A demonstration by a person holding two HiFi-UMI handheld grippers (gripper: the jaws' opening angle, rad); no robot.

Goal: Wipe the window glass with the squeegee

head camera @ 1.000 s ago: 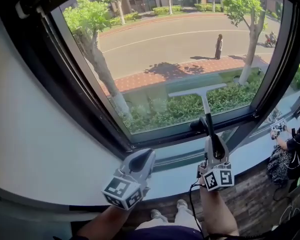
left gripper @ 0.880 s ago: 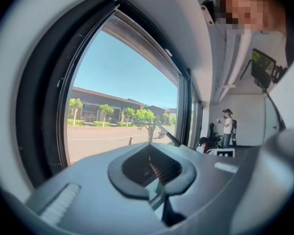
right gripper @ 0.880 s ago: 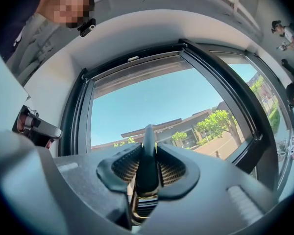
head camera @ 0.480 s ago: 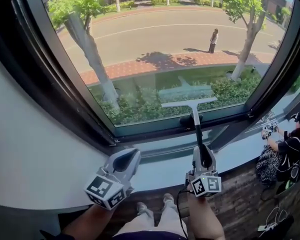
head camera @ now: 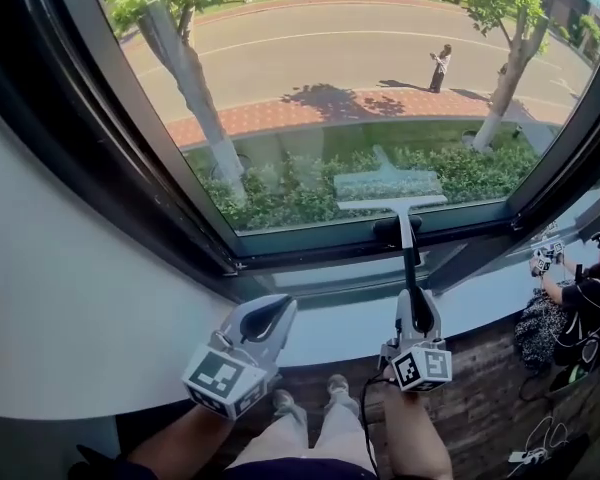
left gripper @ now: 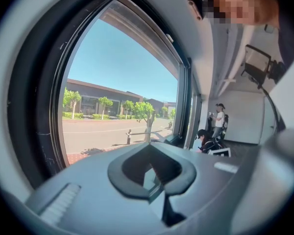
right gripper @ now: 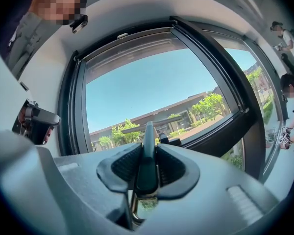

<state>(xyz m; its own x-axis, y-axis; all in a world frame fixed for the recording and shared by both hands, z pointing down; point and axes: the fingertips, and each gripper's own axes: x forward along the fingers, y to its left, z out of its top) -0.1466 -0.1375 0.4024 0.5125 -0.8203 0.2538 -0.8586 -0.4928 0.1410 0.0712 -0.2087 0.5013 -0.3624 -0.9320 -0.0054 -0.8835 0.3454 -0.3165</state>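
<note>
- Two tools are in view, and only one is working. The right tool (head camera: 413, 311) is clamped on the dark handle of the squeegee (head camera: 392, 204), and the right gripper view shows the handle pinched squarely between both jaws.
- The left tool (head camera: 274, 315) carries nothing. Its jaws stand slightly apart with only daylight between them, and it is held low on the left over the sill (head camera: 330, 338), well apart from the pane.
- The squeegee blade lies level against the window glass (head camera: 320, 78), in the lower right part of the pane, just above the lower frame (head camera: 310, 240).
- A pale patch (head camera: 385, 182) sits on the glass directly above the blade. It may be a wiped or wet band, or only the blade's reflection; the head view does not settle which.
- Judged from the blade's position, this stroke is at or near the bottom of its run.
- No clear streaks or foam mark off cleaned from uncleaned glass. The broad left and upper areas look much like the rest, so most of the pane probably remains to be covered.
</note>
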